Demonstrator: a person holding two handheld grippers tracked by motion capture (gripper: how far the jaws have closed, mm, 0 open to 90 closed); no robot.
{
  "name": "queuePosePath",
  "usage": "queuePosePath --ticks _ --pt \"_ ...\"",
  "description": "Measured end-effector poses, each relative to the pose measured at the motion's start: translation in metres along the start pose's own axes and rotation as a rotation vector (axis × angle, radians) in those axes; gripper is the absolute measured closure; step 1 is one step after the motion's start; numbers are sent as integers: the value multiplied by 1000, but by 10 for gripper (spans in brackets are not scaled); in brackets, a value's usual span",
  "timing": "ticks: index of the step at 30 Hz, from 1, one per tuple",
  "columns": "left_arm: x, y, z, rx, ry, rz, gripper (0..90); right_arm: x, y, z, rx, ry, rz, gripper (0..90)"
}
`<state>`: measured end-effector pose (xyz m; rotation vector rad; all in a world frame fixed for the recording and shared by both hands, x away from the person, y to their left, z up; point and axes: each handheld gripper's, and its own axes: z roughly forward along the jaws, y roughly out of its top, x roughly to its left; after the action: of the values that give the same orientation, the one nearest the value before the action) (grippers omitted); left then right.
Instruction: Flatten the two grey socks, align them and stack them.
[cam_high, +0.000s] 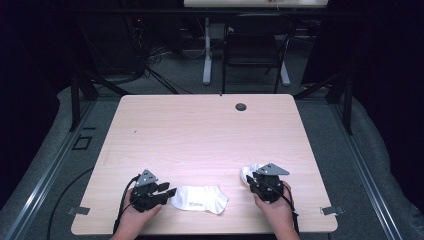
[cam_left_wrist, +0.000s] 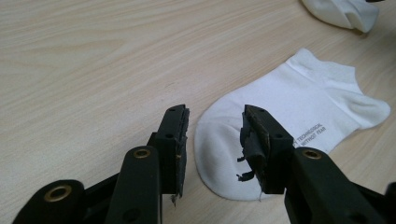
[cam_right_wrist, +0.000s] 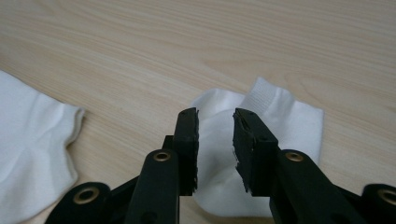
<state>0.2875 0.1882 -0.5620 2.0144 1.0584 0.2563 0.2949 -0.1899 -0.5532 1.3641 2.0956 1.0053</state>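
Two white ankle socks lie near the table's front edge. One sock (cam_high: 200, 198) (cam_left_wrist: 289, 116) lies flat, grey print on its sole; my left gripper (cam_high: 167, 192) (cam_left_wrist: 212, 135) stands open at its toe end, jaws low over the toe with nothing between them. The other sock (cam_high: 248, 172) (cam_right_wrist: 261, 140) is bunched under my right gripper (cam_high: 252, 181) (cam_right_wrist: 215, 135), which is open just above it, jaws a small gap apart. In the right gripper view the flat sock (cam_right_wrist: 32, 149) shows at the left. The bunched sock (cam_left_wrist: 343, 11) shows at the top right of the left gripper view.
The light wooden table (cam_high: 205, 130) has a round cable hole (cam_high: 241, 106) near its far edge. A black chair (cam_high: 252, 47) and a white desk leg (cam_high: 207, 50) stand beyond the table on the grey floor.
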Motion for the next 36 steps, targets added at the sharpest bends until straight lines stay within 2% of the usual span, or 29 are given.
queuePosePath --ticks 3,7,11,13,15,18,20,22,27,32,36 --pt "0 0 1 8 4 5 604 -1 -1 4 17 -3 -8 695" --pt "-1 0 2 11 2 13 604 4 -2 8 28 19 -12 666" --pt "-1 -1 3 13 2 3 604 7 -4 13 62 0 -51 650" --pt "-2 -1 3 13 1 3 601 6 -5 18 76 -14 -50 677" --pt "-2 -1 3 13 1 2 599 4 -6 23 105 -7 -33 728" --pt "-1 -1 4 16 2 11 598 4 -4 27 114 1 -34 798" --pt "-1 -1 5 19 -1 2 598 6 -3 29 114 9 -27 836" --pt "-1 -1 6 19 1 3 598 9 -1 31 116 15 -36 853" --pt "0 1 8 18 1 4 596 19 5 38 123 64 -38 863" --pt "0 2 10 18 6 2 594 36 13 48 130 103 -79 865" --pt "1 2 10 19 6 6 594 48 18 56 125 133 -91 867"
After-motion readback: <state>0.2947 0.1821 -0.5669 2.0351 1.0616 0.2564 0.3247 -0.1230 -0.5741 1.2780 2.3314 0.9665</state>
